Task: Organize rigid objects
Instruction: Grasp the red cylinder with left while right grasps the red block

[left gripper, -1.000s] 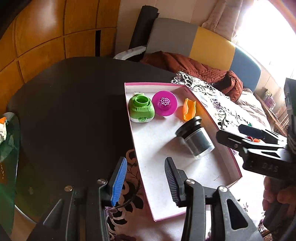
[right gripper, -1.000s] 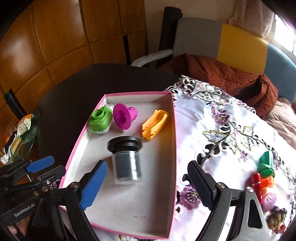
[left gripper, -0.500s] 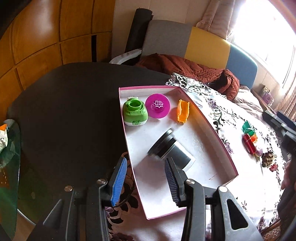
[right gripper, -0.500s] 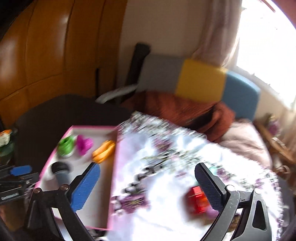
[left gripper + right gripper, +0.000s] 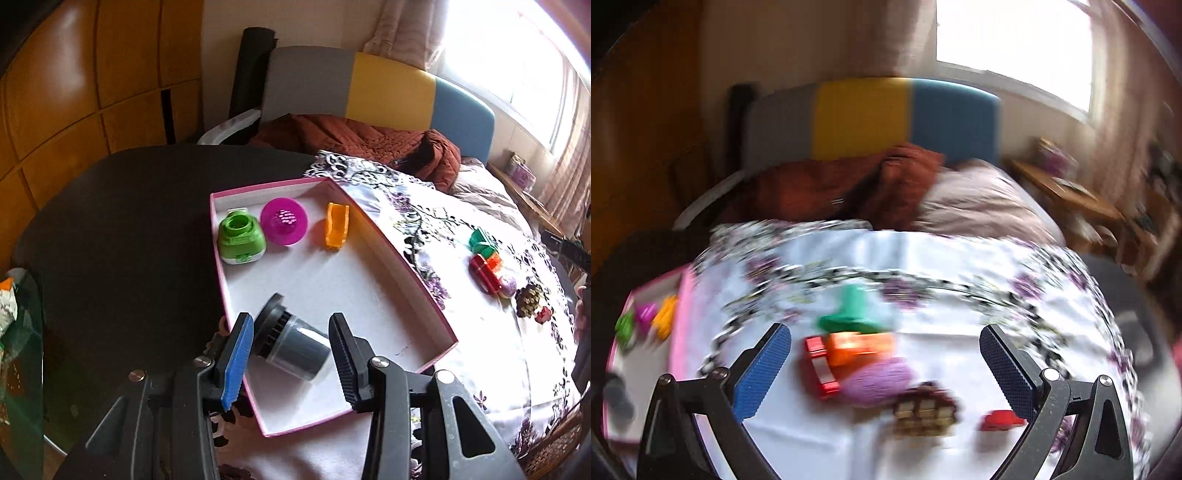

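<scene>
A pink-rimmed white box (image 5: 373,225) lies on the table and holds a green toy (image 5: 241,236), a magenta funnel (image 5: 283,226), an orange piece (image 5: 337,229) and a dark jar (image 5: 291,347) on its side. My left gripper (image 5: 291,354) is open, its fingers on either side of the jar without touching it. My right gripper (image 5: 886,369) is open above a cluster of small toys: a green piece (image 5: 851,314), an orange block (image 5: 860,347), a red block (image 5: 818,363), a purple egg (image 5: 879,380) and a brown piece (image 5: 923,410). The right wrist view is blurred.
The floral white cloth (image 5: 480,332) covers the right half of the dark table (image 5: 110,221). A brown jacket (image 5: 354,140) and a grey, yellow and blue sofa back (image 5: 388,88) lie behind. A glass surface (image 5: 18,332) stands at the left.
My left gripper moved forward so the jar now lies between its fingers. My right gripper swung right, away from the box, to above the toy cluster on the cloth.
</scene>
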`<state>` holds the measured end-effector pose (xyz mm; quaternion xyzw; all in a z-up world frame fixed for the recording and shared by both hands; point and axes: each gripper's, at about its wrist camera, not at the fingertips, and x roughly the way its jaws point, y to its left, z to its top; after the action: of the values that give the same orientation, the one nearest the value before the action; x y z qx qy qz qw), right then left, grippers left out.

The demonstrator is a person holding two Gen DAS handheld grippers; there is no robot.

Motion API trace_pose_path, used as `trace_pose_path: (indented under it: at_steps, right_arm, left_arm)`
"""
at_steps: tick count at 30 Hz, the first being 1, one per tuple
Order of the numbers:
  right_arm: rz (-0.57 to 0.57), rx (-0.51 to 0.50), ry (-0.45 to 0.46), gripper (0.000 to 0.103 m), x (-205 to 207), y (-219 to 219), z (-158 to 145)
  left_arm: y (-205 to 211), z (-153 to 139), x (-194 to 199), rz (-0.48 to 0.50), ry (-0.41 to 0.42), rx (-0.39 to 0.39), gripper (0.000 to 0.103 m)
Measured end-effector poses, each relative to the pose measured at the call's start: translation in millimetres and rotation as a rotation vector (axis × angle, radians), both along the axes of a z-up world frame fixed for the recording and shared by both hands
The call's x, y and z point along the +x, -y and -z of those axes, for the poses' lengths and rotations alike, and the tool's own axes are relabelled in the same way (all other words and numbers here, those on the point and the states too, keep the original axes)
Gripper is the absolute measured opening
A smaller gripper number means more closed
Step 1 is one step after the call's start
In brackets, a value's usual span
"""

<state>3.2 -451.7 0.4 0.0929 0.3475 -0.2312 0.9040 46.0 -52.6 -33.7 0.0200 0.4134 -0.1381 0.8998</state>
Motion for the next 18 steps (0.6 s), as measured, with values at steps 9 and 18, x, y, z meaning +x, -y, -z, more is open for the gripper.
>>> trace_pose_path:
  at_steps: [9,18]
  right_arm:
    - [0.352,0.347,0.1,0.102,-52,97,30]
    - [0.375,0.402,0.127,0.103,-54,104,31]
  left_arm:
    - [44,-3,-6,0.134,-0.004,0.036,0.043]
    - [113,8,-7,0.306,-0.094,0.009,0.043]
